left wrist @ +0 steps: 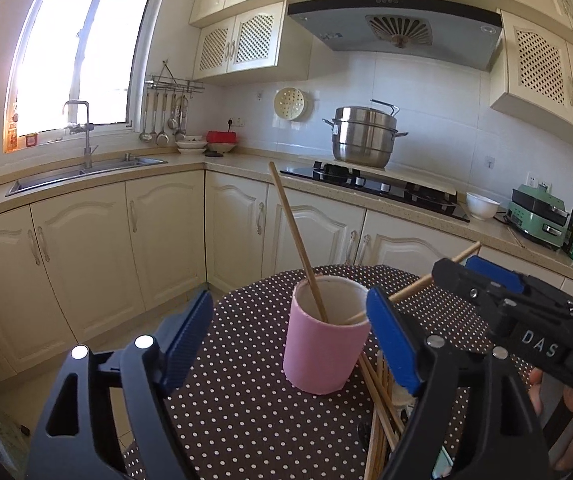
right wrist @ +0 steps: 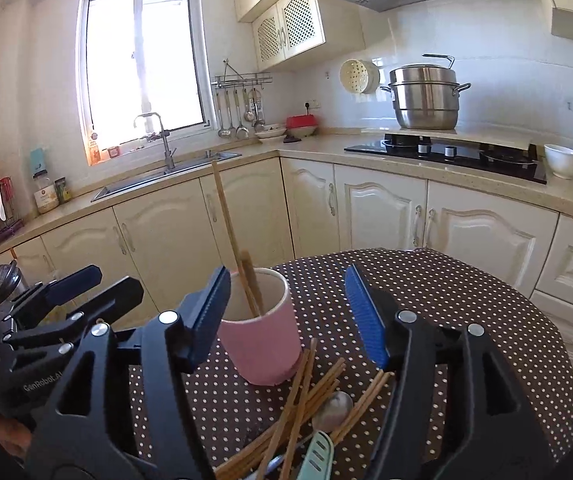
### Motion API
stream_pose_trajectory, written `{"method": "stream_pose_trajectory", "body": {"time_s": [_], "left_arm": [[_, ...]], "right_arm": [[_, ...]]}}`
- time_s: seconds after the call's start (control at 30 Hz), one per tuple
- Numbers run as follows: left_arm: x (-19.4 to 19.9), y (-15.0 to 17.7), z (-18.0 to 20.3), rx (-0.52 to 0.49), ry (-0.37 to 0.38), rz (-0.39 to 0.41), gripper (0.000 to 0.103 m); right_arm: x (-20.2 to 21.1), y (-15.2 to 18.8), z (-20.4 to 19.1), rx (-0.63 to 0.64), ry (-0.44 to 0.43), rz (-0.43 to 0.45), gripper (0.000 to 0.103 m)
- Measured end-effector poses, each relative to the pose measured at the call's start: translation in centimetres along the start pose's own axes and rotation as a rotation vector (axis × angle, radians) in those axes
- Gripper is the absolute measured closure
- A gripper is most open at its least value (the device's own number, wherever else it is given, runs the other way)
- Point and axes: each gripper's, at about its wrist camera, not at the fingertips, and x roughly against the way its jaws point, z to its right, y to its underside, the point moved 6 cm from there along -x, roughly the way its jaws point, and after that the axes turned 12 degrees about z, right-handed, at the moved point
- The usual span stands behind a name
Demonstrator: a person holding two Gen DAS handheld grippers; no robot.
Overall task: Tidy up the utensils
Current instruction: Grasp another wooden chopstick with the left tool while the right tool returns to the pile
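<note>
A pink cup (left wrist: 324, 334) stands on the dotted desk (left wrist: 246, 408), two chopsticks (left wrist: 296, 240) leaning inside. More chopsticks (right wrist: 306, 404) lie beside it. Left tongs (left wrist: 290, 344) and right tongs (right wrist: 286, 314) both gape, released.

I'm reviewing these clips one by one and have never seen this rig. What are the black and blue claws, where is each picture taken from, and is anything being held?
There is no robot here. A person holds a two-finger clamp in each hand, and each clamp has a camera looking forward along its blue-padded fingers. One picture looks from the left gripper, the other from the right gripper. Both grippers are open and hold nothing. On the polka-dot table stands a pink cup with two chopsticks leaning in it. Beside the cup lies a loose pile of chopsticks with a spoon among them.
</note>
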Motion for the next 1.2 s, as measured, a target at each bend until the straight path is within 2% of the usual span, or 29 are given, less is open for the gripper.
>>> {"method": "stream_pose_trajectory", "body": {"time_s": [0.1,0.23,0.4,0.47,0.5,0.57,0.63,0.77,0.9,0.97,1.0,1.2], "left_arm": [[-0.1,1.1,0.9,-0.001,0.049,-0.079,0.026],[-0.9,3.6,2.2,0.022,0.133,-0.237,0.026],[-2.1,7.5,4.1,0.048,0.18,-0.423,0.026],[-2.6,8.7,4.8,0.066,0.196,-0.481,0.034],[-2.9,9.2,5.2,0.076,0.206,-0.51,0.043],[-3.8,10.3,6.0,0.094,0.204,-0.576,0.046],[-4.6,11.3,6.7,0.102,0.198,-0.614,0.053],[-5.7,12.2,8.0,0.087,0.185,-0.659,0.054],[-6.7,13.2,8.5,0.076,0.167,-0.703,0.063],[-7.1,13.5,8.6,0.072,0.16,-0.715,0.068],[-7.2,13.7,8.7,0.077,0.161,-0.72,0.076],[-7.8,14.3,8.9,0.094,0.162,-0.725,0.083]], "right_arm": [[1.2,0.4,0.9,0.0,0.013,-0.01,0.043],[2.4,1.5,2.2,0.007,0.033,-0.042,0.043],[3.3,4.0,4.1,-0.012,0.053,-0.114,0.043],[3.3,5.1,4.7,-0.024,0.056,-0.154,0.043],[3.3,5.6,5.0,-0.031,0.057,-0.172,0.043],[3.4,6.5,5.5,-0.041,0.059,-0.203,0.043],[3.4,7.4,6.1,-0.055,0.058,-0.234,0.043],[3.3,8.6,7.0,-0.073,0.058,-0.271,0.043],[3.2,9.3,7.8,-0.094,0.056,-0.294,0.043],[3.2,9.6,8.1,-0.101,0.055,-0.302,0.043],[3.1,9.7,8.1,-0.103,0.055,-0.304,0.043],[2.7,10.0,8.8,-0.119,0.055,-0.317,0.043]]}}
